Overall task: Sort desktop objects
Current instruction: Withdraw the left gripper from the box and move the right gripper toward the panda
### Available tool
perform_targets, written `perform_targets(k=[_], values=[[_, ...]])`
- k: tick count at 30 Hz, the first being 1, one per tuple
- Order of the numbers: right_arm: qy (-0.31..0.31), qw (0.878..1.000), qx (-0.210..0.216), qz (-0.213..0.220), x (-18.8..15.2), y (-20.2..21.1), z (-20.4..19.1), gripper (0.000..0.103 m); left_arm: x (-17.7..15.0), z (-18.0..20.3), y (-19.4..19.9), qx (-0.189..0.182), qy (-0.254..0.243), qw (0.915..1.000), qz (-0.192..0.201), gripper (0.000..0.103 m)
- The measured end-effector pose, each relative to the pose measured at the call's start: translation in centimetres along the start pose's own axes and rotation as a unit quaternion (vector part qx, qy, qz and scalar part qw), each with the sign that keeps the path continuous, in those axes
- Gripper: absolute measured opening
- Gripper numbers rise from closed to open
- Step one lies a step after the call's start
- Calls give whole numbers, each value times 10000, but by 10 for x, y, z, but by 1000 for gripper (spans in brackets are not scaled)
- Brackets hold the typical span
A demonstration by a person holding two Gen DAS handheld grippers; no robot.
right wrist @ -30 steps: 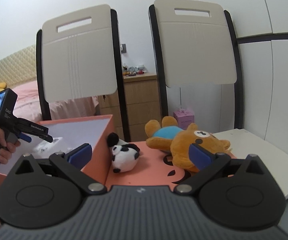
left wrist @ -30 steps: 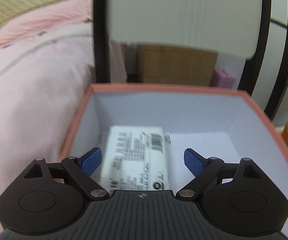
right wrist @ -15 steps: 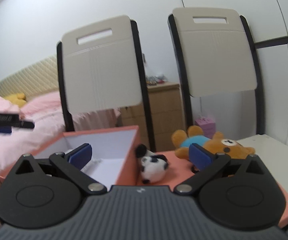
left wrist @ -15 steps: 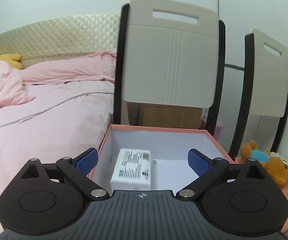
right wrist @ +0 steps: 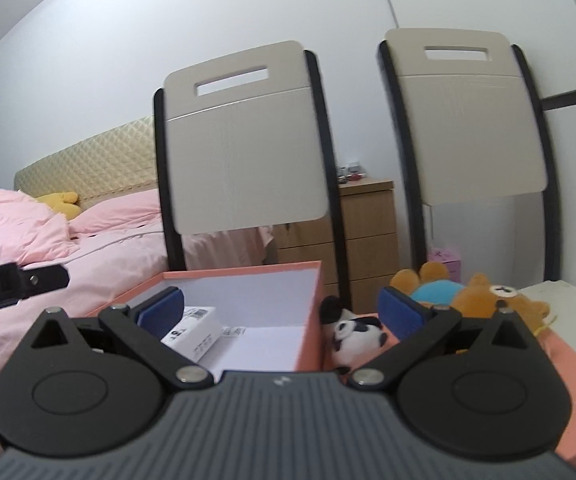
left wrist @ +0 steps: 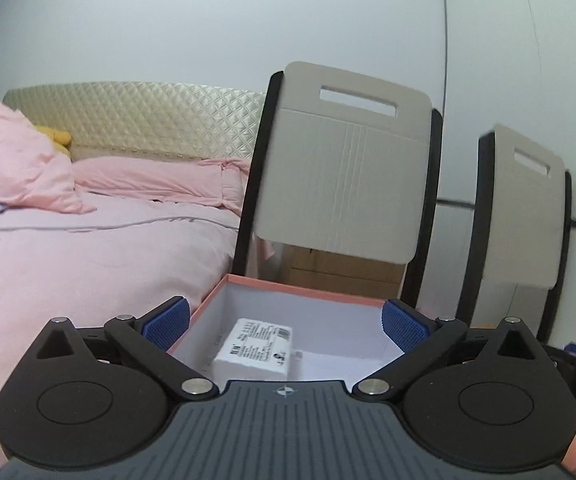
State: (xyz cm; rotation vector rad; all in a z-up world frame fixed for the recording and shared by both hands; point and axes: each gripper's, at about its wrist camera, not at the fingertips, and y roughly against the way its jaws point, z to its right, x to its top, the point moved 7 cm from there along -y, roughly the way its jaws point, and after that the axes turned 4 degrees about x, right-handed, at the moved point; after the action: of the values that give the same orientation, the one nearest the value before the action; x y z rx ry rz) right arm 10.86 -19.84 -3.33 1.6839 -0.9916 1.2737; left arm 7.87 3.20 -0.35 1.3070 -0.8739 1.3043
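A salmon-pink open box point(left wrist: 300, 285) with a white inside holds a white labelled packet point(left wrist: 253, 347). My left gripper point(left wrist: 283, 326) is open and empty, raised behind the box's near side. The box point(right wrist: 308, 320) and the packet point(right wrist: 193, 330) also show in the right wrist view. A small panda plush point(right wrist: 354, 334) lies right of the box on the pink lid point(right wrist: 568, 392). A brown bear plush point(right wrist: 468, 294) lies behind it. My right gripper point(right wrist: 279, 310) is open and empty, held back from the box and the panda.
Two folding chairs point(right wrist: 243, 140) point(right wrist: 468, 116) stand behind the table. A bed with pink bedding point(left wrist: 67, 248) lies to the left. A wooden drawer unit point(right wrist: 364, 232) stands at the wall. A white table surface point(right wrist: 564, 300) shows at the right.
Both grippers have drawn back and tilted up from the box. The white packet stays lying in the box. Both grippers stay open.
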Motion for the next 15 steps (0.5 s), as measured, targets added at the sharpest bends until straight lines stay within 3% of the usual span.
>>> perform_targets(k=[4, 15], values=[[-52, 9999, 9, -96, -5, -9, -4, 103, -6, 0, -5, 6, -31, 9998, -219, 103], [-165, 9998, -121, -43, -6, -13, 1, 103, -13, 2, -7, -5, -227, 9994, -250, 103]])
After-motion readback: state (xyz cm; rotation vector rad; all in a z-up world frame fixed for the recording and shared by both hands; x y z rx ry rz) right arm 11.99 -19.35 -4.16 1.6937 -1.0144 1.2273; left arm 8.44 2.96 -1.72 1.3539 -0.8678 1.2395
